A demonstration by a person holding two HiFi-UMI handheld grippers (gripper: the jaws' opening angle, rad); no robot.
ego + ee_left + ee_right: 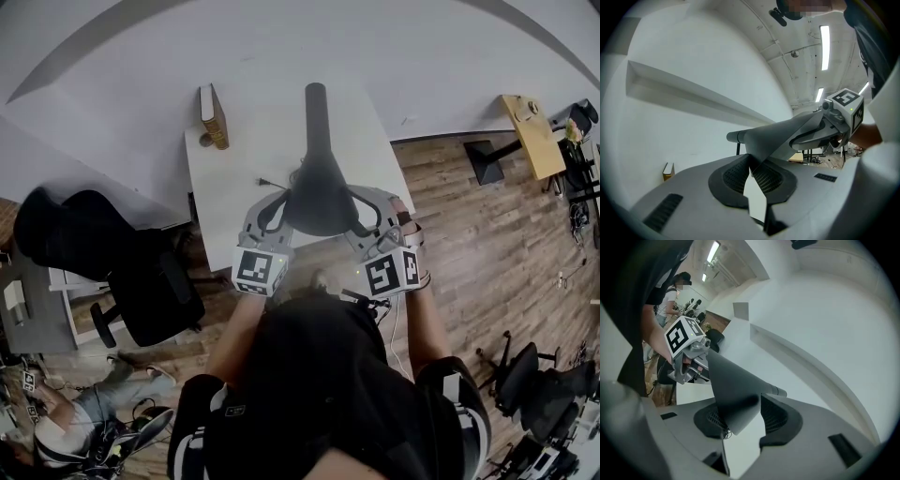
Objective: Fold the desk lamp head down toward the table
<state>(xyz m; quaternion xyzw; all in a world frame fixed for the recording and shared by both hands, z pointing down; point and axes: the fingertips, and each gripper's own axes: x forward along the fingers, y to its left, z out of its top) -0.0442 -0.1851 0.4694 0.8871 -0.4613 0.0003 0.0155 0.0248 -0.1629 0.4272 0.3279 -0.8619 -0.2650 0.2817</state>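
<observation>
Black lamp head above white table, left gripper jaws pinching its edge, right gripper jaws spread around the opposite edge.

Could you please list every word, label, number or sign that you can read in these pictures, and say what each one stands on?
No readable text anywhere in these pictures.
Marker cubes: black-and-white square patterns only, no letters or digits.
Brown book or box on the table: any print is too small to read.
Desk lamp: no label visible.
</observation>
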